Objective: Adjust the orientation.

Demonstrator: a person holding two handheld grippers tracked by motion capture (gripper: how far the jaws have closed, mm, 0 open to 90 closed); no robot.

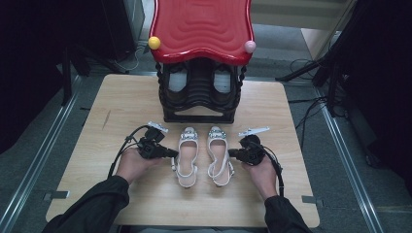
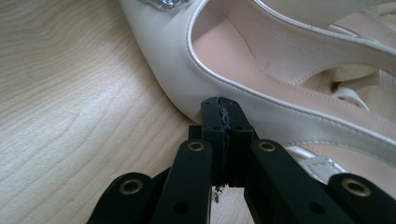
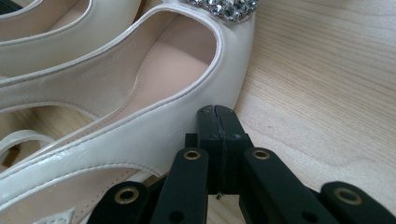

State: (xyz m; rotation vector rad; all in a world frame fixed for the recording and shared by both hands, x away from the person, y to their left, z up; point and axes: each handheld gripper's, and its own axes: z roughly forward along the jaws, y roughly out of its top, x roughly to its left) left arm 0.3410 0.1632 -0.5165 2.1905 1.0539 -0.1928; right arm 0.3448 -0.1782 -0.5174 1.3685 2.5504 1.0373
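No readable writing on white shoes (image 1: 204,155).

Two glossy cream-white leather slingback shoes lie side by side near the middle of the light wooden table, soles down, pointed toes toward twelve o'clock and heel straps toward six. The left shoe (image 1: 186,156) sits at nine o'clock of its mate, the right shoe (image 1: 219,154) at three, a narrow gap between them. Each has a sparkling rhinestone ornament on the toe, a pale pink insole and an open, strapped back.
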